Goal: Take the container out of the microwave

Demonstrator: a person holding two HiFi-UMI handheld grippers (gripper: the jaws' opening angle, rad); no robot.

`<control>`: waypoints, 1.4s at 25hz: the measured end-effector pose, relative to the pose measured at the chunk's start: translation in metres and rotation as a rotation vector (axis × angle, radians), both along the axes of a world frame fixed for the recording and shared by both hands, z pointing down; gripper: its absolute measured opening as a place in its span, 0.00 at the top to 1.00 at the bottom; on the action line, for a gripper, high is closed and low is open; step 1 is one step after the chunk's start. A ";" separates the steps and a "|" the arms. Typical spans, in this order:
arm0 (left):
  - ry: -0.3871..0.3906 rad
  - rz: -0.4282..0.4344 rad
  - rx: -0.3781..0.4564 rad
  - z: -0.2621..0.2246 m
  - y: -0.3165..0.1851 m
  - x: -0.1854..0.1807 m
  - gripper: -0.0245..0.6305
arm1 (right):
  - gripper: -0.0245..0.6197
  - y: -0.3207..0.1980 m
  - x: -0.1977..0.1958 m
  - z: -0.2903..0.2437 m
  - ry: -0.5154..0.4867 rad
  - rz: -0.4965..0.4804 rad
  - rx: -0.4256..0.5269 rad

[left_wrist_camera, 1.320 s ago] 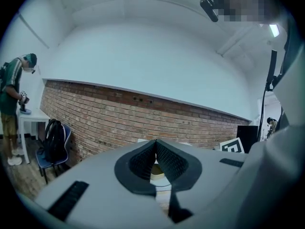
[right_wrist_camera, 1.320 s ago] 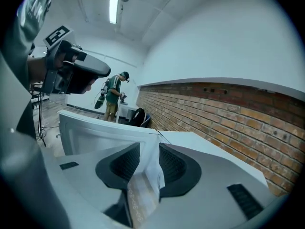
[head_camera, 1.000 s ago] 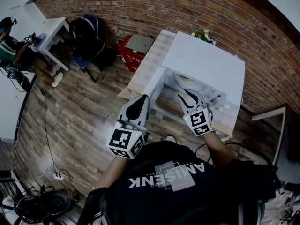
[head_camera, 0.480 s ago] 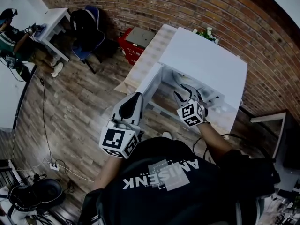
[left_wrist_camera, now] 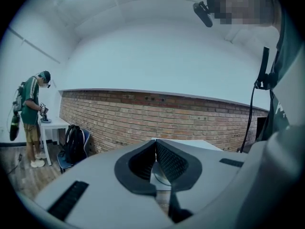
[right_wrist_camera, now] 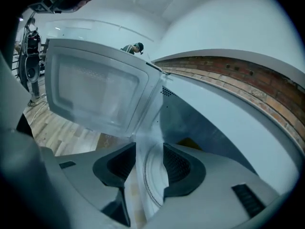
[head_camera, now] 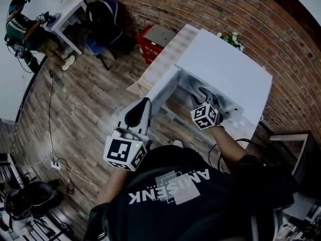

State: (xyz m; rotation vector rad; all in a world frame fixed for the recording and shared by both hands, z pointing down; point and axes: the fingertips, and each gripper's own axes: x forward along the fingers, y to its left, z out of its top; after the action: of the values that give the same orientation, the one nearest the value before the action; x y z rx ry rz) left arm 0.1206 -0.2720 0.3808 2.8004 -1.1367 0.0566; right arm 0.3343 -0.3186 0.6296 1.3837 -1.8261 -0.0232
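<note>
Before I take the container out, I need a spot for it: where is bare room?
The microwave top is bare up to the plant at its back corner. The table strip beside the open door is bare too. The opening is crowded: the right gripper is at it.

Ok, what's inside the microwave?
A round white dish lies in the microwave, beyond the right hand-held gripper, whose empty jaws have just been opening. The gripper covers most of the dish.
</note>
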 end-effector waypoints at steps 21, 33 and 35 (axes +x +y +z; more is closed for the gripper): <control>-0.010 -0.145 0.011 0.004 0.004 -0.021 0.94 | 0.58 -0.044 0.055 0.056 0.148 0.065 -0.092; -0.021 -0.203 0.016 0.003 0.008 -0.039 0.94 | 0.58 -0.061 0.063 0.072 0.216 0.072 -0.125; -0.012 -0.216 0.008 0.004 0.009 -0.041 0.94 | 0.59 -0.063 0.061 0.072 0.231 0.061 -0.128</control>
State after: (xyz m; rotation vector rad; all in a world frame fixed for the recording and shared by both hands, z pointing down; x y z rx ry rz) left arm 0.0800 -0.2629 0.3849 2.6685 -1.4370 0.0496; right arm 0.3953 -0.3817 0.7015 1.2902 -1.5669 -0.0322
